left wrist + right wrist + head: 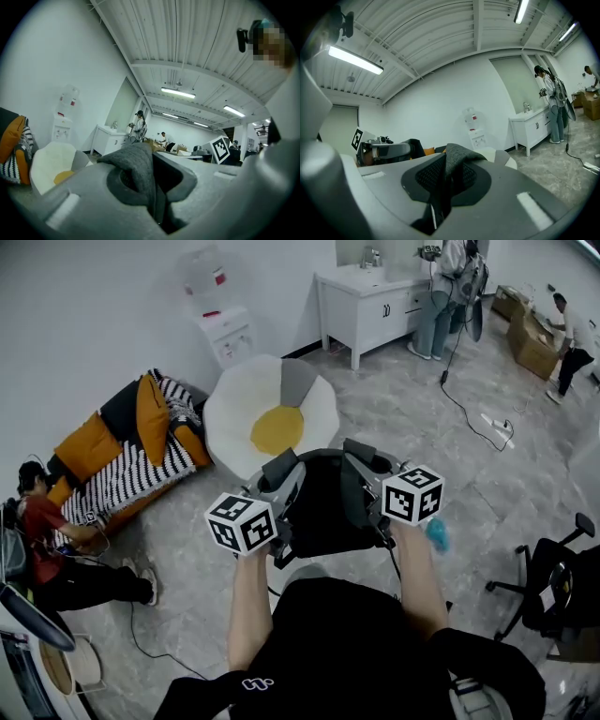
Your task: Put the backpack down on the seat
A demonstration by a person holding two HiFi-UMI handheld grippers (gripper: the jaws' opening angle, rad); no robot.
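A black and grey backpack (323,507) hangs in front of my body, above the floor and short of the seat. The seat (272,418) is a white, egg-shaped floor chair with a yellow middle and a grey wedge at its back. My left gripper (279,486) is shut on a grey shoulder strap (136,168), which folds over the jaws in the left gripper view. My right gripper (367,463) is shut on the other grey strap (457,161). The seat (51,161) shows low and to the left past the left jaws.
A striped sofa bed (131,460) with orange cushions lies left of the seat, and a person (47,545) sits on the floor beside it. A water dispenser (225,329) and a white cabinet (370,301) stand at the wall. A cable (469,409) crosses the floor; an office chair (553,587) stands at the right.
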